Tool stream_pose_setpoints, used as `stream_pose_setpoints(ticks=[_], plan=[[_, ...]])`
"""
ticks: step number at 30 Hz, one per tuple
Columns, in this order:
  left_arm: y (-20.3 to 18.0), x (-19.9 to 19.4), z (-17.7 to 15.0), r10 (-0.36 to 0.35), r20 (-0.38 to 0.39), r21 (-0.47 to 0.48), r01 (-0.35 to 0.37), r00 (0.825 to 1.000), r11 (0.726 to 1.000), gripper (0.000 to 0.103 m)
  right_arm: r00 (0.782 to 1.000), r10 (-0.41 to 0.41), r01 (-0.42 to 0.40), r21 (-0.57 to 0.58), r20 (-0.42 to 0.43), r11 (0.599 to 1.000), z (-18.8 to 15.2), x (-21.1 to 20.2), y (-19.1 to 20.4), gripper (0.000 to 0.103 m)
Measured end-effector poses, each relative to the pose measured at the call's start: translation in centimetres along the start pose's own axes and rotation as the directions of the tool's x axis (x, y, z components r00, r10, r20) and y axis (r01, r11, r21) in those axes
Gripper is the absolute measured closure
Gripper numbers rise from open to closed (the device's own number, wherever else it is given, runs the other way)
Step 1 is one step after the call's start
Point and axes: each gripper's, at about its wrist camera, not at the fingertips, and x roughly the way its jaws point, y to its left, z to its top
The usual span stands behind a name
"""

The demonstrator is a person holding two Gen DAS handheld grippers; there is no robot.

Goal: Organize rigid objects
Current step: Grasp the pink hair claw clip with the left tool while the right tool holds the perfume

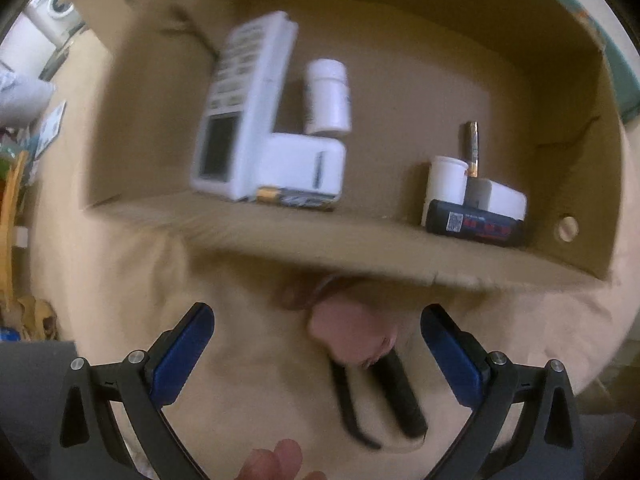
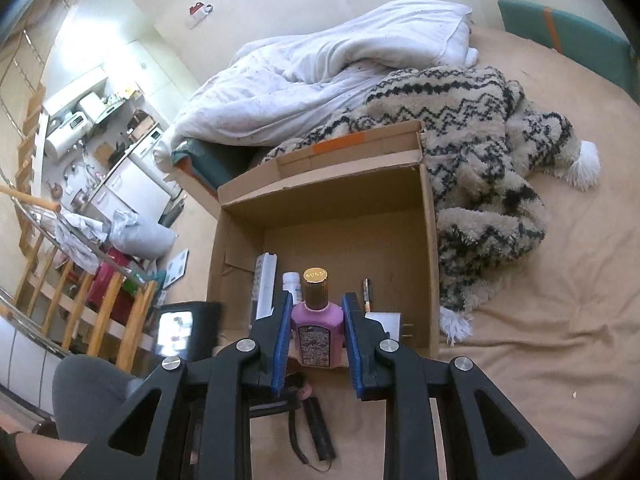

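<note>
1. The right gripper (image 2: 316,332) has its blue pads closed on a pink perfume bottle with a gold cap (image 2: 316,320); the bottle stands upright between the jaws, and its cap rises above the fingertips.
2. Beyond the right jaws is the open brown cardboard box (image 2: 430,240), which lies on a beige bed sheet (image 2: 540,340).
3. Inside the box, past the left finger of the right gripper, stands a white remote control (image 2: 266,284), and a small white plastic bottle (image 2: 292,282) is just beside it.
4. The left gripper (image 1: 318,352) has its jaws spread wide, and they hold nothing.
5. Between the left jaws, on the sheet, lie a black stick-shaped object with a strap (image 1: 396,396) and a blurred pink rounded object (image 1: 348,332); neither touches the pads.
6. Ahead of the left jaws, inside the box, a white rectangular device (image 1: 308,164) lies beside the remote control, and a black flat box with a label (image 1: 474,226) is to the right, close to the near wall.
</note>
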Motion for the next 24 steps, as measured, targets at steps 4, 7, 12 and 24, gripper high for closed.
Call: stream_pose_setpoints(ticks=[4, 7, 12, 24], plan=[[-1.3, 1.7, 0.8, 0.04, -0.003, 0.01, -0.04, 0.999, 0.999, 0.0, 1.0, 0.013, -0.013, -0.019, -0.005, 1.0, -0.1, -0.1, 0.3, 0.077], [-1.9, 2.8, 1.5, 0.06, -0.014, 0.016, -0.06, 0.998, 0.998, 0.0, 1.0, 0.024, -0.025, -0.022, -0.009, 0.999, 0.0, 0.0, 0.4, 0.077], [-2.5, 4.3, 2.6, 0.063, -0.051, -0.019, -0.064, 0.997, 0.998, 0.0, 0.999, 0.036, -0.036, -0.018, -0.015, 0.999, 0.3, 0.4, 0.5, 0.077], [-3.9, 5.4, 3.6, 0.091, -0.086, -0.015, -0.093, 0.992, 0.996, 0.005, 0.999, 0.016, -0.016, -0.015, -0.049, 1.0, 0.1, 1.2, 0.6, 0.077]])
